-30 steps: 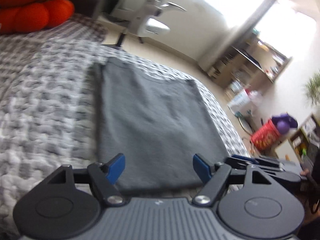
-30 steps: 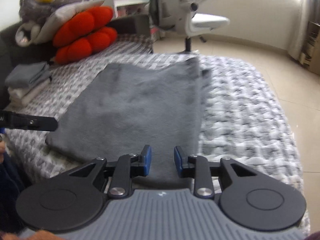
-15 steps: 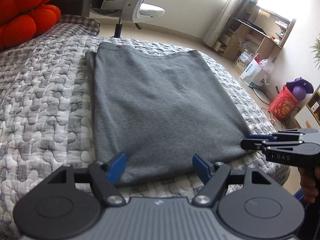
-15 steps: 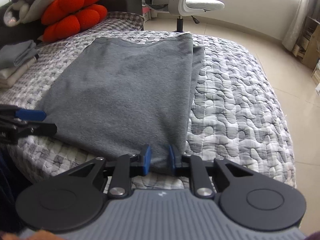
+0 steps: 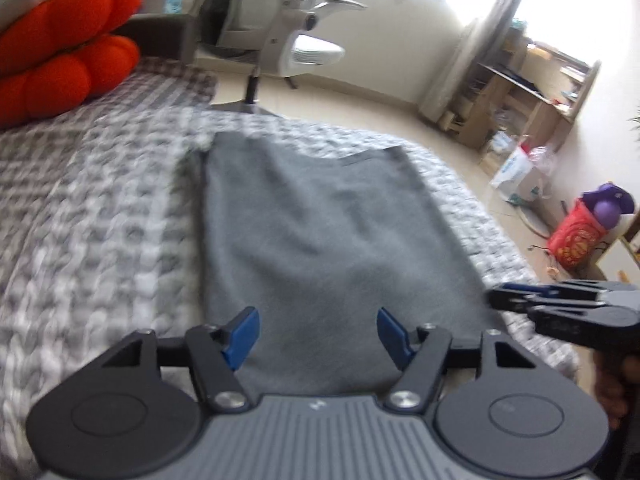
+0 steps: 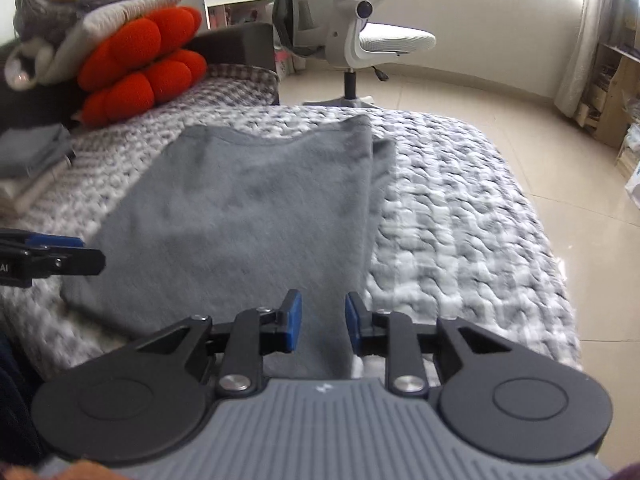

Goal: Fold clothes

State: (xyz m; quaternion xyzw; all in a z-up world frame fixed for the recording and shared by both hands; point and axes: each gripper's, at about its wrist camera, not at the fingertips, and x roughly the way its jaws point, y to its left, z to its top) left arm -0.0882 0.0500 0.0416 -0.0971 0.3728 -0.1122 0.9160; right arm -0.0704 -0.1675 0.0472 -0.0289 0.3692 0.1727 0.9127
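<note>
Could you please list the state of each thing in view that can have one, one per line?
Left gripper: open wide, over the near edge of the garment.
Right gripper: open, narrower gap, near corner of the garment between its fingers, not clamped.
Grey garment: partly folded, lying flat on the bed.
Bed cover: spread out.
Office chair: unoccupied, armrests flipped up.
Folded clothes: stacked at the bed's edge.

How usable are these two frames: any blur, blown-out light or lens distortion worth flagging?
Left wrist view: motion smear across the grey patterned quilt and folded grey knit garment; window blown out; the open left gripper stays sharp. Right wrist view: milder blur, white office chair fairly crisp, fisheye bending the floor, open right gripper in focus.
</note>
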